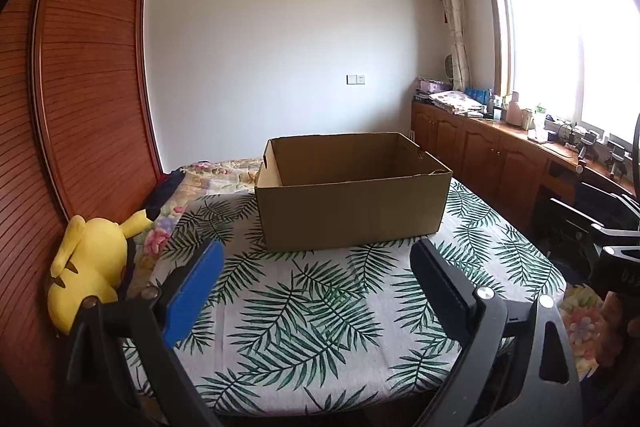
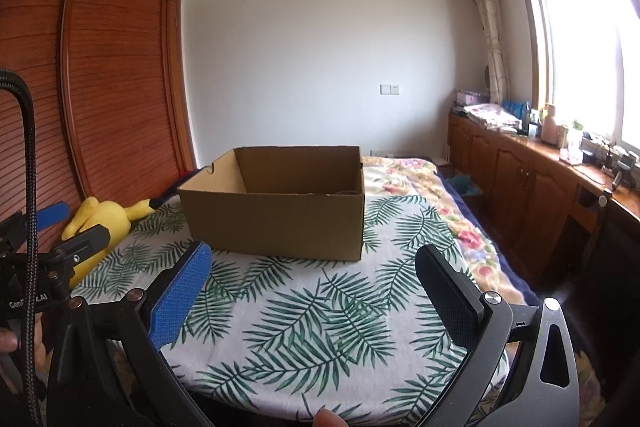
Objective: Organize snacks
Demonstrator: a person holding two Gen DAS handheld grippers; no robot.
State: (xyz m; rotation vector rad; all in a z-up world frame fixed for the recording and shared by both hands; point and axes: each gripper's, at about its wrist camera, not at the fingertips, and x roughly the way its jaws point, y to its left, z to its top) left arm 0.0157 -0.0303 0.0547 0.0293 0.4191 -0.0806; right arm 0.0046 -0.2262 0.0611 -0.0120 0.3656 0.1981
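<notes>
While no snacks show in either view, entries run:
Bed [image 1: 320, 307]: leaf-print cover beneath both tools.
Cardboard box [image 1: 352, 203]: open-topped, dead ahead, long axis crosswise, neither tool clearly nearer.
Left tool [image 1: 316, 291]: spread, holding nothing.
Right tool [image 2: 316, 291]: spread, holding nothing.

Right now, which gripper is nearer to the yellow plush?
Left. The left gripper hovers open over the leaf-print cloth with the plush just off its left side; the right gripper sits further right, beyond the left one.
</notes>
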